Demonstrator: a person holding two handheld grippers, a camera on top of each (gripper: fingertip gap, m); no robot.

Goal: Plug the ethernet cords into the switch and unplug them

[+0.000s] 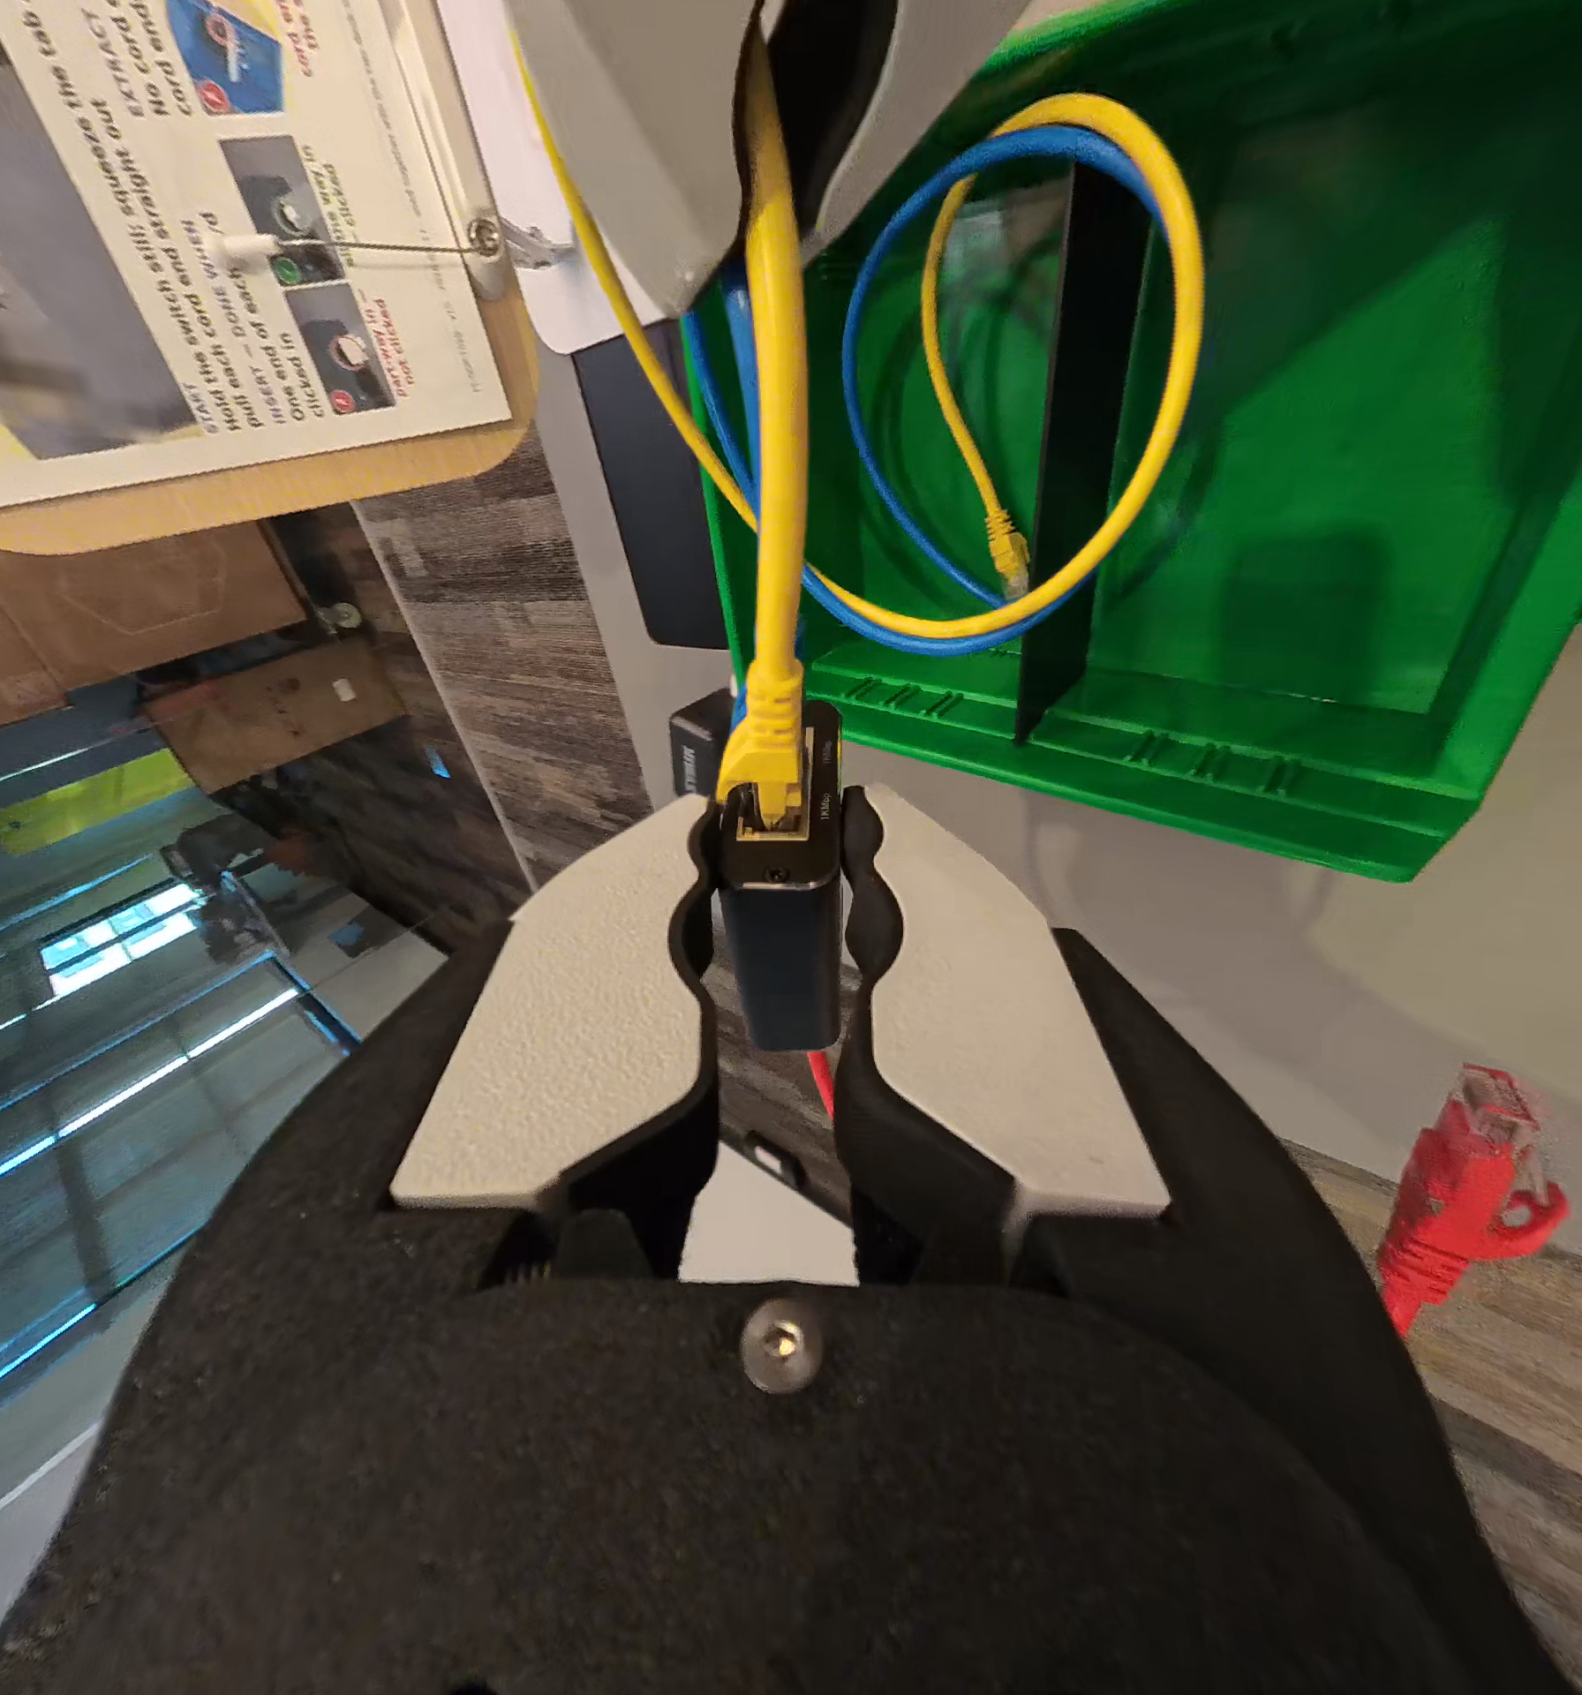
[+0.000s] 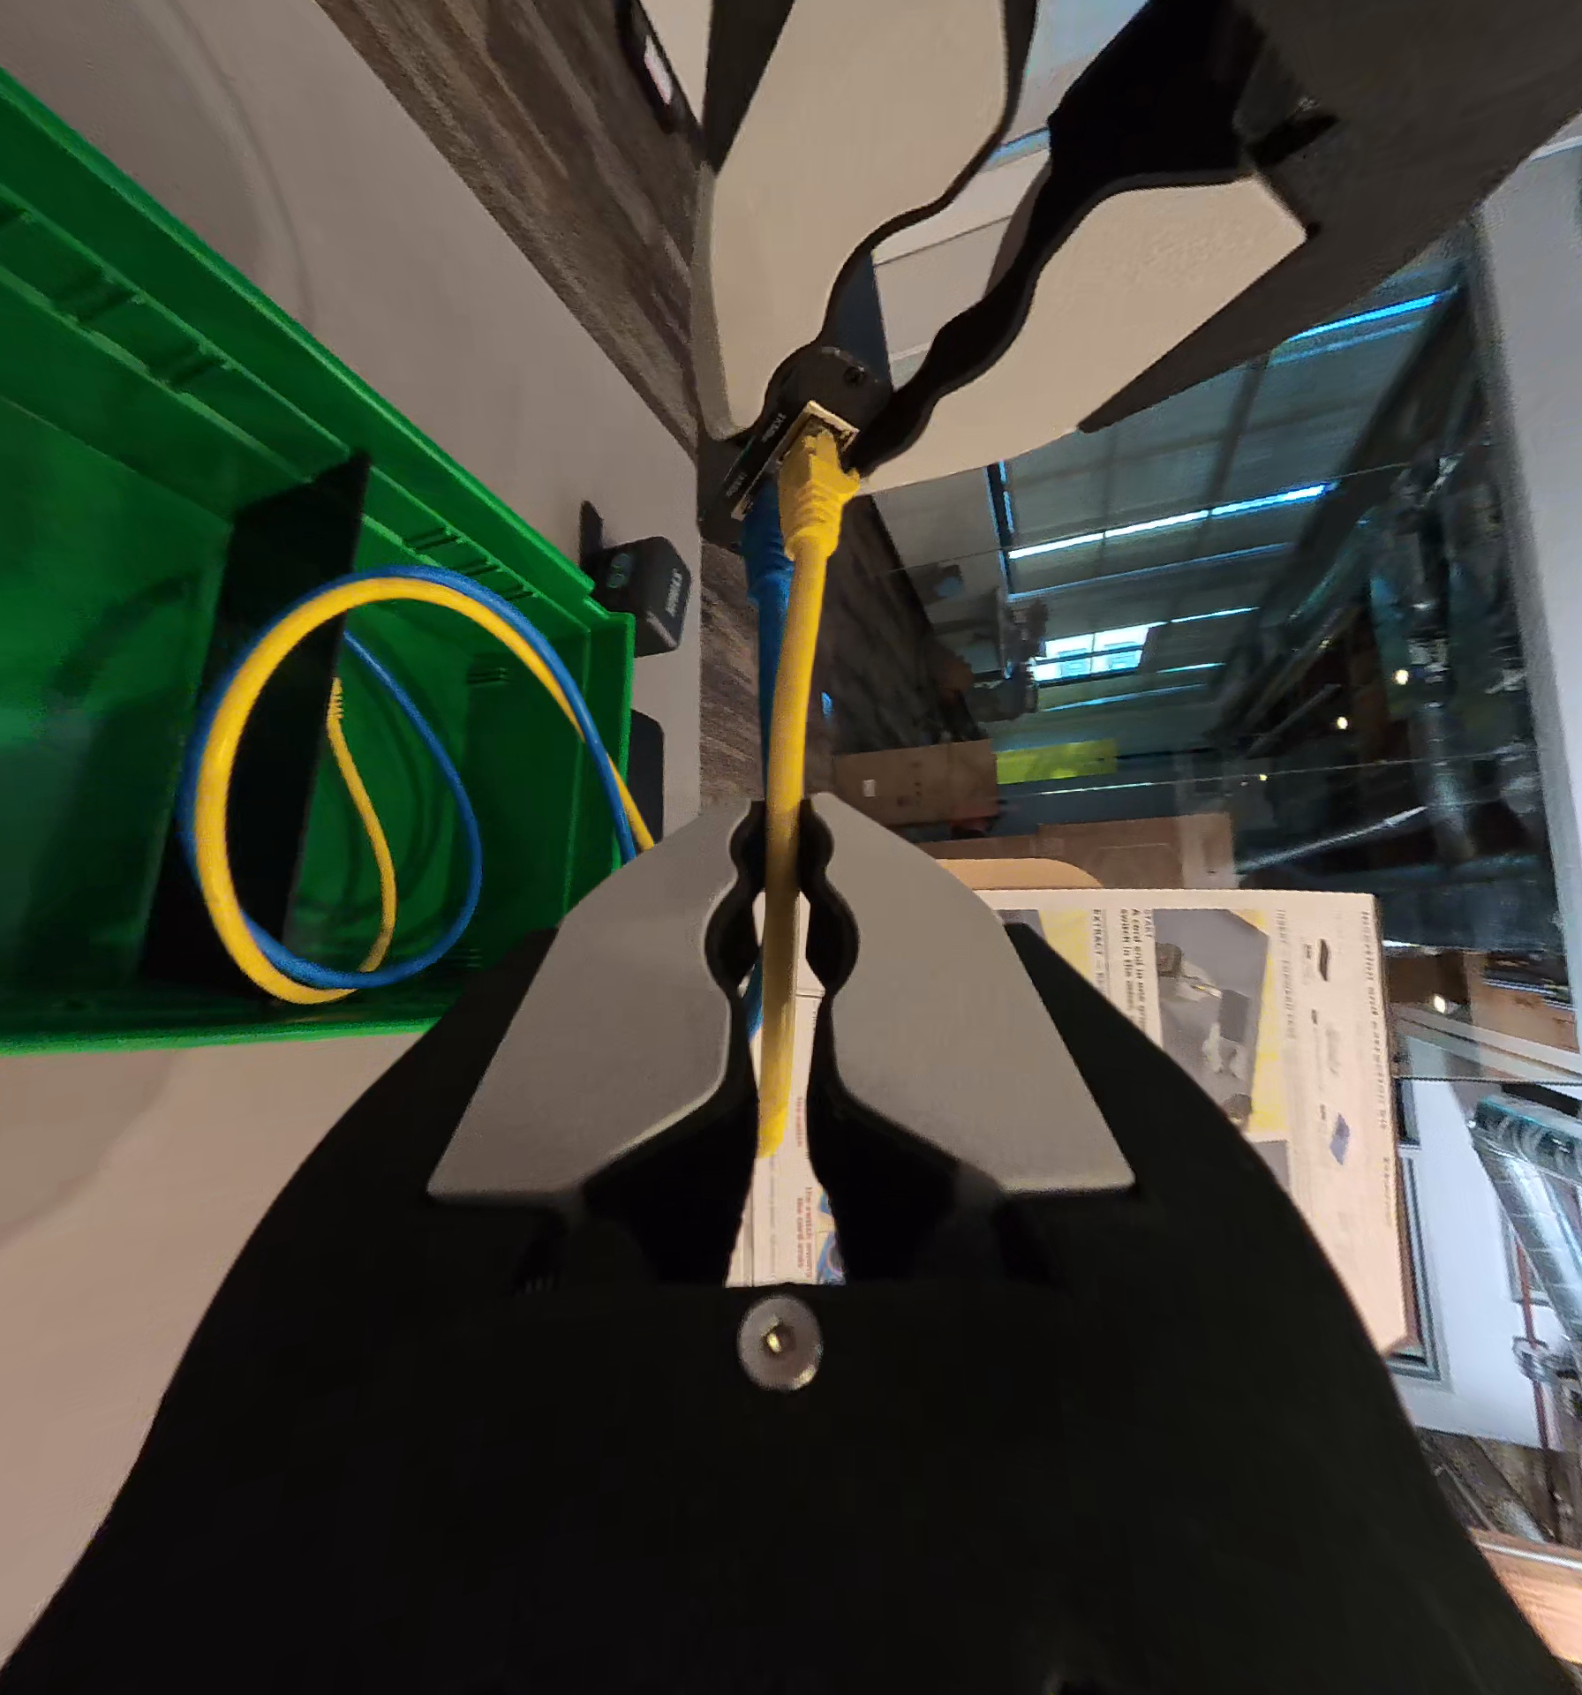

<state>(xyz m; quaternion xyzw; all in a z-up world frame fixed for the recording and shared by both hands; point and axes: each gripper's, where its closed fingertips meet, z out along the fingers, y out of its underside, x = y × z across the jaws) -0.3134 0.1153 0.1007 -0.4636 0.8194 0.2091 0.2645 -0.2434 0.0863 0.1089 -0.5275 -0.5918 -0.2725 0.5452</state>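
Grippers: two, left gripper point(image 1: 780, 807) and right gripper point(image 2: 780, 825)
Switch point(image 1: 783, 954): one
Cords: yellow cord point(image 1: 774, 459), blue cord point(image 1: 870, 514), red cord point(image 1: 1457, 1192)
Green bin point(image 1: 1319, 459): one
Instruction sheet point(image 1: 219, 229): one

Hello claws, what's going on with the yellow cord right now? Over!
Left claw clamped on small dark blue switch box. Right claw pinching the yellow ethernet cord. Yellow plug at the switch port, blue cord beside it. Nothing blocking.

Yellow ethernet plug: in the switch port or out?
In. The yellow ethernet plug sits seated in the end port of the black switch, which the left hand-held gripper clamps; how fully it is latched cannot be told.
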